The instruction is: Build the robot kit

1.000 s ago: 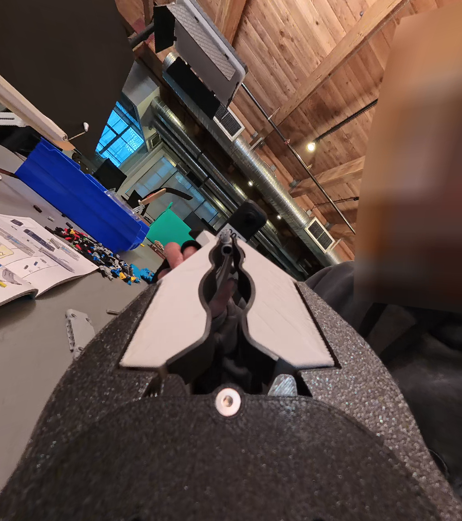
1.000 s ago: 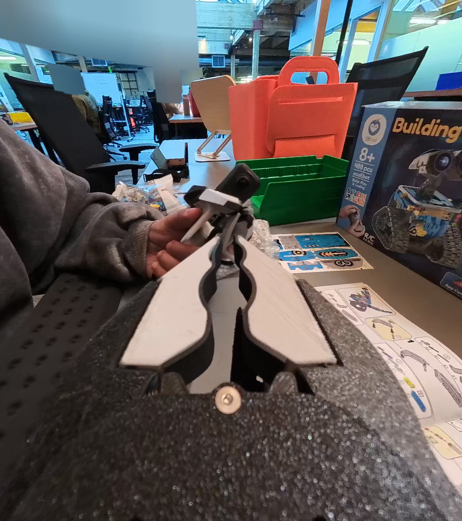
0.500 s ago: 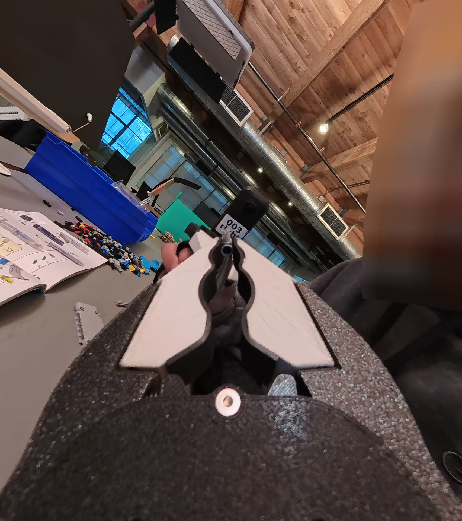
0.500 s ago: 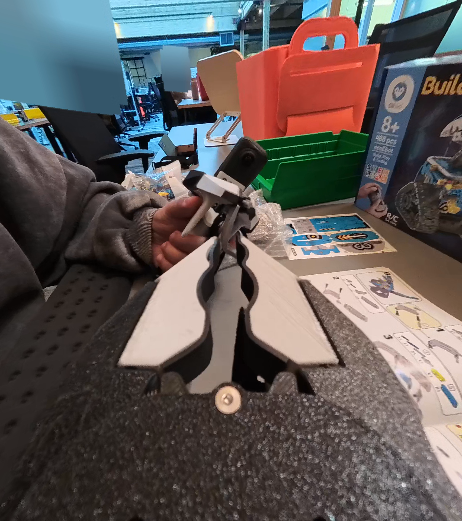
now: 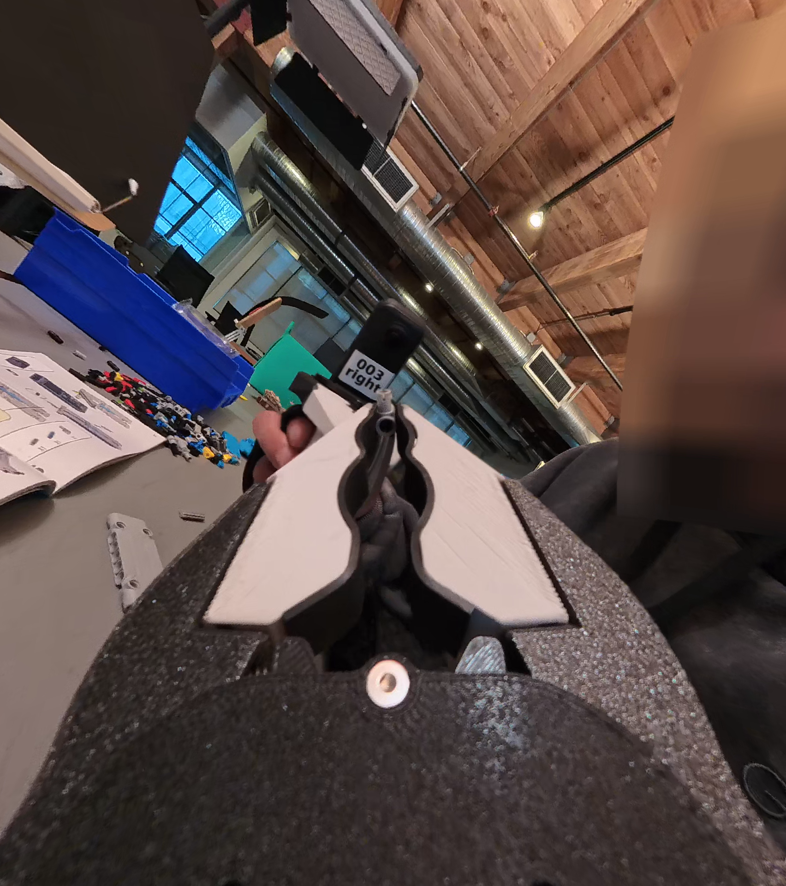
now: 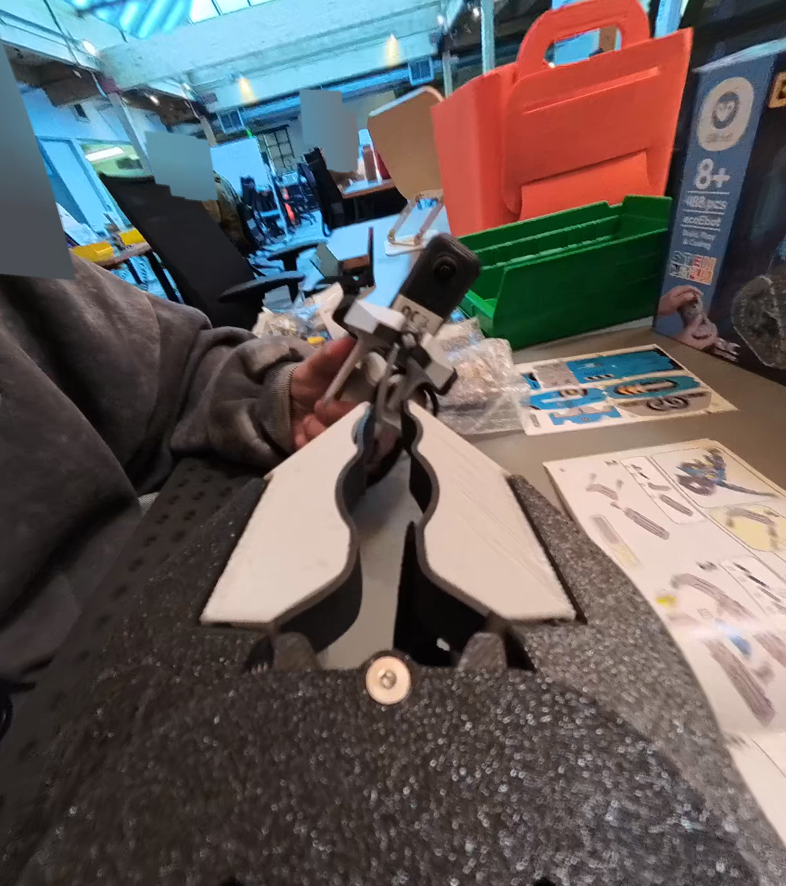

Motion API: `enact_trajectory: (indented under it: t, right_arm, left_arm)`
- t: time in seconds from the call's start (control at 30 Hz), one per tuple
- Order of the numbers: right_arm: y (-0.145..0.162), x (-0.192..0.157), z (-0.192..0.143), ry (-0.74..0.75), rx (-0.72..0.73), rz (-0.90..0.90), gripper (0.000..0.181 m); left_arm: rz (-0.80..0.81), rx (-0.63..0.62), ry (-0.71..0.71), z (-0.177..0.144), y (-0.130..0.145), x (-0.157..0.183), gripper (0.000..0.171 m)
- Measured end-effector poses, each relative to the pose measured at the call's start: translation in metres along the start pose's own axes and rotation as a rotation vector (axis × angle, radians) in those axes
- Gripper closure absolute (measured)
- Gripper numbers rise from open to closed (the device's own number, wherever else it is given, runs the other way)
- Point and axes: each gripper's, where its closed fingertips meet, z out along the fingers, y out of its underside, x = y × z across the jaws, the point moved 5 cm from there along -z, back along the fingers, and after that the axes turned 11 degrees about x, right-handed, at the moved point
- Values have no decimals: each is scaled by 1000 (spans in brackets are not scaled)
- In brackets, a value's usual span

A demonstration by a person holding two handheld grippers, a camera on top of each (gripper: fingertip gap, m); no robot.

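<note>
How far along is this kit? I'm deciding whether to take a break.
Early, by the look of it. Done: the booklet lies open and small parts are spread in a loose pile. In hand: the left tongs are shut on a thin dark rod, and the right tongs on a small grey piece. Left: a grey beam lies loose on the table, and the sticker sheet looks whole.

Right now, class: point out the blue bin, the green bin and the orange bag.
blue bin [image 5: 142,331], left wrist view, on its long side wall.
green bin [image 6: 573,278], right wrist view, on its front wall.
orange bag [image 6: 568,124], right wrist view, on its front panel.
</note>
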Motion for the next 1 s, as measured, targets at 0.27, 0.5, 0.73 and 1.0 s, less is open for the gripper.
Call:
enact_trajectory:
  t: [0.27,0.5,0.73,1.0]
  right_arm:
    - [-5,22,-74,147,-112,33,148]
    - [7,-19,-20,127,-84,-179,149]
    - [15,-39,0,151,-137,-381,149]
    - [18,-34,-4,177,-151,-423,161]
  left_arm:
    - [-16,9,7,-1,-2,1,166]
    - [-125,-34,81,6,13,6,166]
    - [-174,-110,137,9,25,14,166]
    - [-151,-122,111,10,27,11,166]
